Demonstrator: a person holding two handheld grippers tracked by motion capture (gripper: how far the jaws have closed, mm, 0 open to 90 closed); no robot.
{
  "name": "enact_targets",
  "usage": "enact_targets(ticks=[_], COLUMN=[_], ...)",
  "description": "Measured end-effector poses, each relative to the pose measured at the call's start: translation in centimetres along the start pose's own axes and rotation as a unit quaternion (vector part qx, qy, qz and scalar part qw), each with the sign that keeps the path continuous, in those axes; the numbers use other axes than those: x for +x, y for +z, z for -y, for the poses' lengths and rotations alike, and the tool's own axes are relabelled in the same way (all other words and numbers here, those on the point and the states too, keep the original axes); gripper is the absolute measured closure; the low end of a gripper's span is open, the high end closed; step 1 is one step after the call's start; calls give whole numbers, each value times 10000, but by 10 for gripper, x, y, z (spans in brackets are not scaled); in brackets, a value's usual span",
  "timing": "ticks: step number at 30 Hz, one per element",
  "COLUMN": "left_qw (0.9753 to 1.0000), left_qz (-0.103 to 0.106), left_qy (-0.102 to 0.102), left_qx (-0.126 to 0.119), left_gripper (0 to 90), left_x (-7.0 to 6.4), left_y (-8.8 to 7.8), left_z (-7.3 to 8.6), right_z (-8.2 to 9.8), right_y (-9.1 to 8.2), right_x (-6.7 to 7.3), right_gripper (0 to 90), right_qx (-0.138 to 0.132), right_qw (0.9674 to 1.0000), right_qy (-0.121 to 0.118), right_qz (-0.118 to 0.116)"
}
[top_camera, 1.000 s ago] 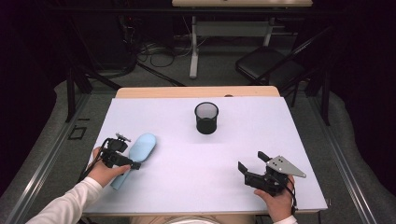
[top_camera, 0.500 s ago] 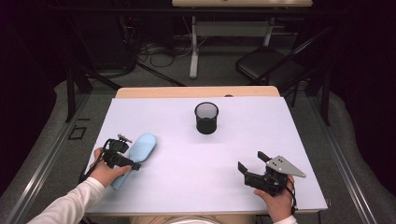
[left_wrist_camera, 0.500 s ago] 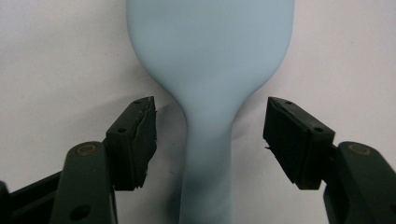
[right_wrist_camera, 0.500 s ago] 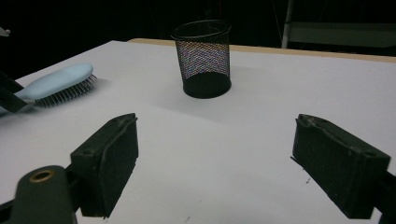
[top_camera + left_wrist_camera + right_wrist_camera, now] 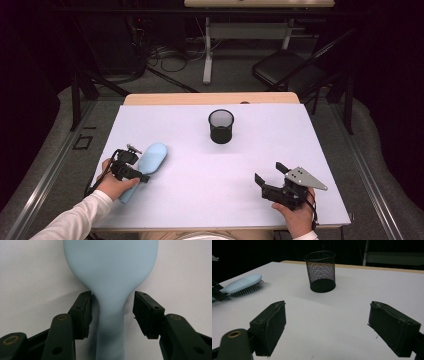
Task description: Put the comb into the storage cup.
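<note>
Worktop [image 5: 300, 145]: white sheet over wood board, wood strip visible along far edge. Lying on it: light-blue hairbrush [image 5: 150, 160] near left edge, bristles down, handle twd near side, head twd far side. Black mesh cup [image 5: 221, 126] upright, far-centre, well apart from brush. Rest of surface plain white w/ faint specks.

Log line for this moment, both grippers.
left gripper: closing around light blue plastic hairbrush handle, right pad apart | right gripper: open, empty | black mesh cup: upright
</note>
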State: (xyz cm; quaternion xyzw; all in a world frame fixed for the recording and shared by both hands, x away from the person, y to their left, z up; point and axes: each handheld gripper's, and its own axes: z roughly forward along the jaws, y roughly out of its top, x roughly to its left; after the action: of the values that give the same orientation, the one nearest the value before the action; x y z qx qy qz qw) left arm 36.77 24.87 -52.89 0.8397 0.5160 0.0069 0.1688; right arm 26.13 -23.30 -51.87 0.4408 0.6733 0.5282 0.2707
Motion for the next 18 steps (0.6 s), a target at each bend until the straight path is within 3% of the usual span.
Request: enact_targets(ticks=[8,18], left_qw=[9997,9993], left_qz=[-166,-262], left_qy=[198,272], left_qx=[20,-7], left_gripper=[567,580], left_x=[0,-3], left_y=[0,1], left_z=[0,0], right_z=[0,0], right_y=[0,0], right_x=[0,0], right_gripper=[143,142], right_qx=[7,5], right_qw=[10000,10000], right_qy=[-2,-14], right_qz=[0,-8])
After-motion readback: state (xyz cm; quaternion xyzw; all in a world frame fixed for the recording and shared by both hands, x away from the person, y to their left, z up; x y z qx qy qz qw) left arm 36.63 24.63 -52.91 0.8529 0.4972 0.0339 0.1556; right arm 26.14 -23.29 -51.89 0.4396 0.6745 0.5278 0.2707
